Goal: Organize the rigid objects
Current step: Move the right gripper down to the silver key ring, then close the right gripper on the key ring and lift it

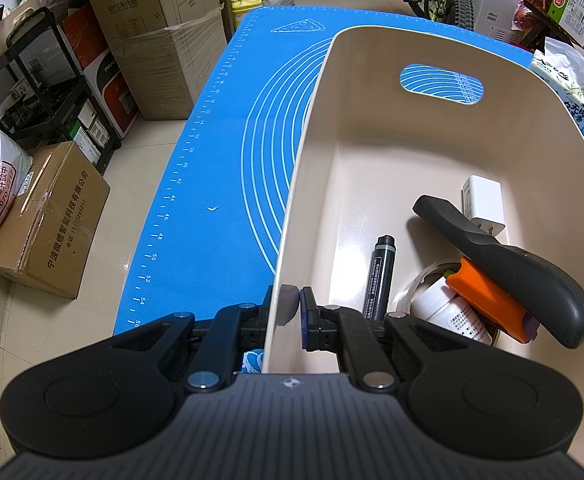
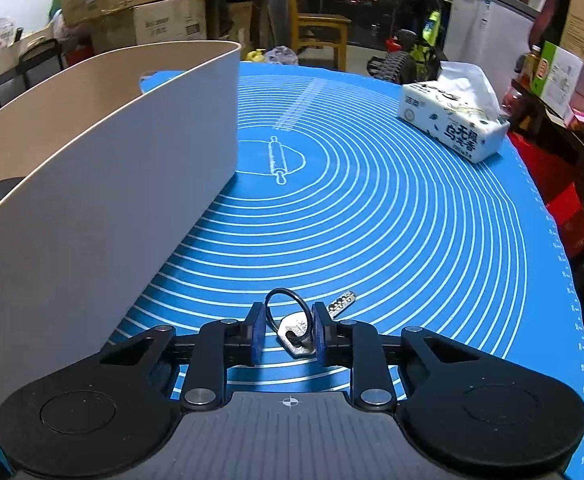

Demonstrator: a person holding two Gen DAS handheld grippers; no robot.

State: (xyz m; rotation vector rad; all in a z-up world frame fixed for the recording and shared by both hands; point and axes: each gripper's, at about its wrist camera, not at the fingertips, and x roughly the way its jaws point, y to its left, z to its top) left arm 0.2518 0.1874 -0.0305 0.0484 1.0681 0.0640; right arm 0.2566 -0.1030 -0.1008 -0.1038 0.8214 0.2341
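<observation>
My left gripper (image 1: 290, 301) is shut on the near wall of a beige bin (image 1: 311, 120), one finger inside and one outside. In the bin lie a black marker (image 1: 379, 276), a white charger (image 1: 483, 204), a black-handled tool with an orange part (image 1: 511, 268), a tape roll (image 1: 407, 292) and a white bottle (image 1: 447, 308). In the right wrist view, a bunch of keys (image 2: 296, 340) on a metal ring (image 2: 284, 289) rests on the blue mat (image 2: 371, 220). My right gripper (image 2: 288, 320) has its pads against both sides of the ring. A second key (image 2: 343, 302) sticks out past the right finger.
The bin's outer wall (image 2: 112, 184) stands close on the left of the right gripper. A tissue pack (image 2: 451, 120) sits at the mat's far right corner. Cardboard boxes (image 1: 52, 220), a black rack and bags crowd the floor left of the table.
</observation>
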